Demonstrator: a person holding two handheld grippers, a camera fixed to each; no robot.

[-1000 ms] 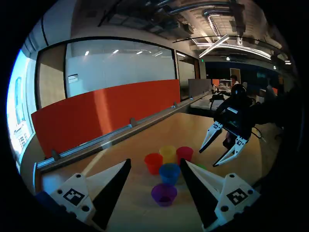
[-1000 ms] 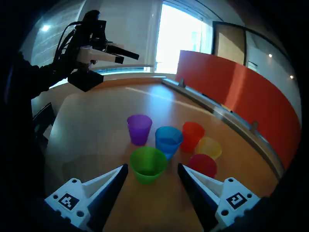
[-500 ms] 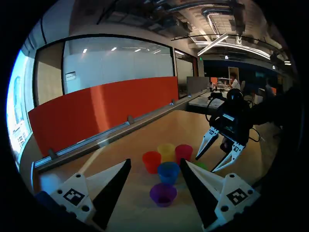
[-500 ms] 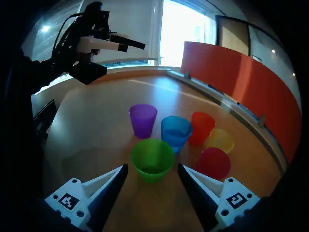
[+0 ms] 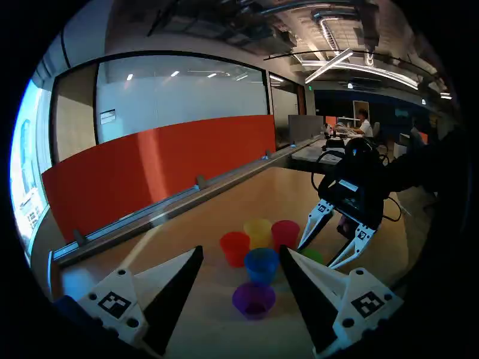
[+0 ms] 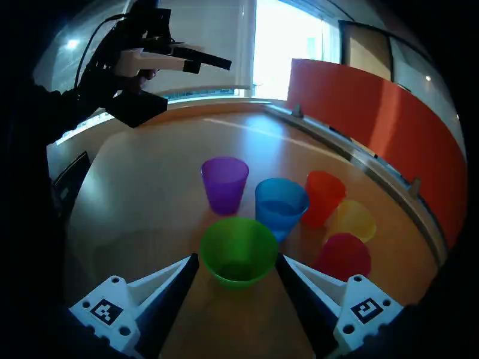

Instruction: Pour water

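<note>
The right gripper (image 6: 235,257) is spread wide. The green cup (image 6: 238,248) sits between its fingers at the bottom middle of the right gripper view (I cannot tell if they touch it). Just behind it, the blue cup (image 6: 281,206) has water in it. The left gripper (image 5: 239,249) is spread too and holds nothing. The purple cup (image 5: 254,299) stands low in the middle on the bench (image 5: 269,191).

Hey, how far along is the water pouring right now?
Barely begun. Done: no pour that I can see, though the blue cup looks to hold some water. In hand: the open right gripper has a finger on either side of the upright green cup, not gripping it. To do: close, lift, pour. The left gripper hangs open.
</note>
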